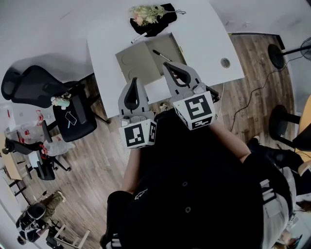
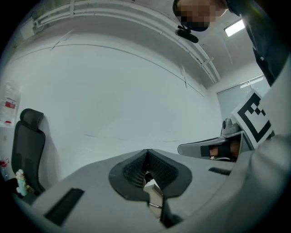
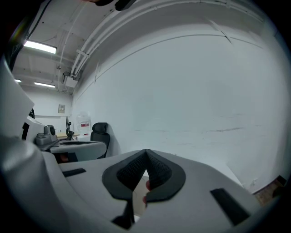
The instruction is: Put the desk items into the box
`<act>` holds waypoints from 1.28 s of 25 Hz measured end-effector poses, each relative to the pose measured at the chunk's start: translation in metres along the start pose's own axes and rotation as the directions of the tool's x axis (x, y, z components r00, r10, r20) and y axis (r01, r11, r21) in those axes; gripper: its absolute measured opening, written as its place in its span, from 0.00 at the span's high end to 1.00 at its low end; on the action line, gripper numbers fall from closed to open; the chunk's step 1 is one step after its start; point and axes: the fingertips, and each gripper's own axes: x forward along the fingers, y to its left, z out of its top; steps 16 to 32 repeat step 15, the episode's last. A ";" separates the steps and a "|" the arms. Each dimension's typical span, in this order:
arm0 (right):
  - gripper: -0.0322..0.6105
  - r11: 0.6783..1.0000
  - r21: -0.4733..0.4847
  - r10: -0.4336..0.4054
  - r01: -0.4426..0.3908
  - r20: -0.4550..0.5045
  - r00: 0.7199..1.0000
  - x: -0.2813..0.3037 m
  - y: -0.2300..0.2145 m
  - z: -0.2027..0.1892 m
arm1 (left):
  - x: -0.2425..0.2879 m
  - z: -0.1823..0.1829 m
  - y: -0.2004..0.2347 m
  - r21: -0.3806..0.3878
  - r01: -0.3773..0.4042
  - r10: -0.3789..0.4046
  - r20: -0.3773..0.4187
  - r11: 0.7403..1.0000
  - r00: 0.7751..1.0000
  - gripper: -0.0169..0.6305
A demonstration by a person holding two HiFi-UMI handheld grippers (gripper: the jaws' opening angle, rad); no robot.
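Both grippers are raised in front of the person's chest, at the near edge of the white desk (image 1: pixel 204 34). The left gripper (image 1: pixel 134 80) is shut with nothing in it, and in the left gripper view its pads (image 2: pixel 146 153) meet against a bare white wall. The right gripper (image 1: pixel 168 65) is also shut and empty, its tips (image 3: pixel 146 153) closed together. Beyond them a flat beige cardboard box (image 1: pixel 141 62) lies on the desk. A black pen (image 1: pixel 162 55) rests on the box. Farther back are a white marker (image 1: pixel 138 37) and a flower bunch (image 1: pixel 148 13) on a black cloth (image 1: pixel 165 22).
A white sheet (image 1: pixel 157 90) lies at the desk's near edge between the grippers. A cable hole (image 1: pixel 225 62) sits at the desk's right. Black office chairs (image 1: pixel 36 85) stand left of the desk, one carrying a phone (image 1: pixel 71 118). A fan base (image 1: pixel 278 56) and a cable lie on the wooden floor at right.
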 end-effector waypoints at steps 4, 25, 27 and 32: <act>0.95 1.000 0.000 -0.002 0.002 -0.001 1.000 0.001 -0.001 -0.002 | 0.000 -0.001 0.003 -0.001 -0.005 0.005 0.000 1.000 1.000 0.96; 0.95 1.000 0.004 -0.011 0.011 -0.011 1.000 0.008 -0.006 -0.003 | 0.008 -0.002 0.006 0.000 -0.003 0.003 -0.006 1.000 1.000 0.96; 0.95 1.000 0.004 -0.011 0.011 -0.011 1.000 0.008 -0.006 -0.003 | 0.008 -0.002 0.006 0.000 -0.003 0.003 -0.006 1.000 1.000 0.96; 0.95 1.000 0.004 -0.011 0.011 -0.011 1.000 0.008 -0.006 -0.003 | 0.008 -0.002 0.006 0.000 -0.003 0.003 -0.006 1.000 1.000 0.96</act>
